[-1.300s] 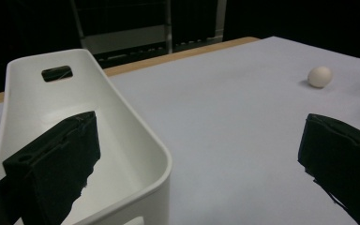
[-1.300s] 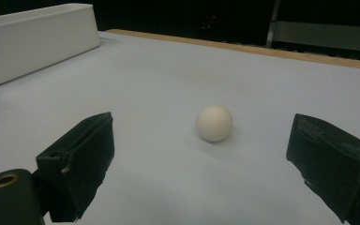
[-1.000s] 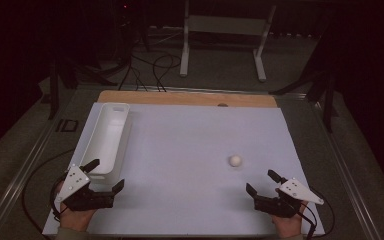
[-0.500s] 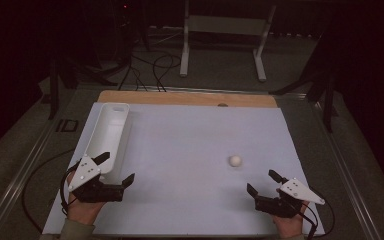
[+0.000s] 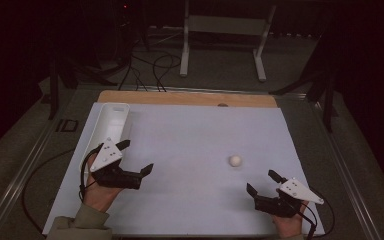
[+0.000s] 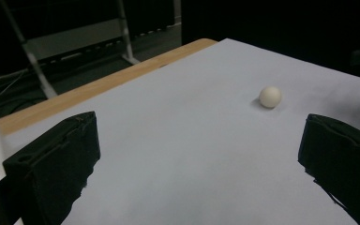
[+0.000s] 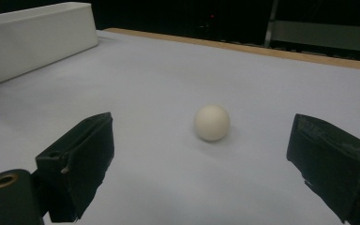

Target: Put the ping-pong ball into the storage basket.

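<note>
Tabletop (image 5: 190, 145) covered by a pale, matte white sheet, with a strip of bare wood (image 5: 180, 98) along the far edge. Small white ball (image 5: 235, 160) resting on the sheet right of centre, alone, touching neither gripper. Long white tray (image 5: 111, 125) lying lengthwise near the left edge of the sheet. Left gripper (image 5: 136, 156) held just beside the tray's near end, jaws spread wide, nothing between them, well apart from the ball. Right gripper (image 5: 262, 182) low at the near right corner, jaws likewise wide apart and empty, near the ball and aimed at it, as seen in the right gripper view (image 7: 211, 122). Dark room beyond the tabletop: grey floor, loose black cables (image 5: 150, 65), and a pale metal stand (image 5: 225, 37) on two feet behind the far edge.
</note>
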{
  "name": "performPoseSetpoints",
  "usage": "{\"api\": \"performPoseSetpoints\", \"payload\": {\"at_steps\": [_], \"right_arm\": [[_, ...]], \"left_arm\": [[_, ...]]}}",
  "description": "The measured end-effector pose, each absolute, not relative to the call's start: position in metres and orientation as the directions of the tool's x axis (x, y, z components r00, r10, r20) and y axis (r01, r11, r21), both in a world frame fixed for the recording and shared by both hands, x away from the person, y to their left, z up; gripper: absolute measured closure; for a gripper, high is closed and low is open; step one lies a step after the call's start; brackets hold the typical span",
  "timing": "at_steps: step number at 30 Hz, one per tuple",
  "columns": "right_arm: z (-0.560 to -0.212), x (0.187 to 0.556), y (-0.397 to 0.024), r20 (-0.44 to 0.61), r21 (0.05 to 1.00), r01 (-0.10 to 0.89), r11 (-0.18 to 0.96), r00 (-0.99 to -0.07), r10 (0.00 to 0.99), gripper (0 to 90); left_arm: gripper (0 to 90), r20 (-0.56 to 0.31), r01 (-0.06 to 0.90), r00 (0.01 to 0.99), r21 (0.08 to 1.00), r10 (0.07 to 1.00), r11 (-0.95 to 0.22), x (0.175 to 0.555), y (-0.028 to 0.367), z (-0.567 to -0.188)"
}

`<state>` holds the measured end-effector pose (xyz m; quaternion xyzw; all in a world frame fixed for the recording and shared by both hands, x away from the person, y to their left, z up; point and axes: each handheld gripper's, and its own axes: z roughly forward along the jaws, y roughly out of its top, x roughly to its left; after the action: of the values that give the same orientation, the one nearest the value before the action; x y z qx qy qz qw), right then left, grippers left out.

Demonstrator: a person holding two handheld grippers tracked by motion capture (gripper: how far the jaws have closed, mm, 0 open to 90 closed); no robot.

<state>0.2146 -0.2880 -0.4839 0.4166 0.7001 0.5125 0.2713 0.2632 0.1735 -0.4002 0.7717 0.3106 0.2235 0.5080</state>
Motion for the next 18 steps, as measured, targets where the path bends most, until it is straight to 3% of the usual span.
{"api": "performPoseSetpoints", "payload": {"at_steps": [18], "right_arm": [[-0.484,0.213,-0.288,0.05,0.945,0.301,0.125,-0.512,0.858,7.5]], "left_arm": [[0.0,0.046,0.202,0.793,0.921,0.607,-0.334,0.295,0.13,-0.39]]}}
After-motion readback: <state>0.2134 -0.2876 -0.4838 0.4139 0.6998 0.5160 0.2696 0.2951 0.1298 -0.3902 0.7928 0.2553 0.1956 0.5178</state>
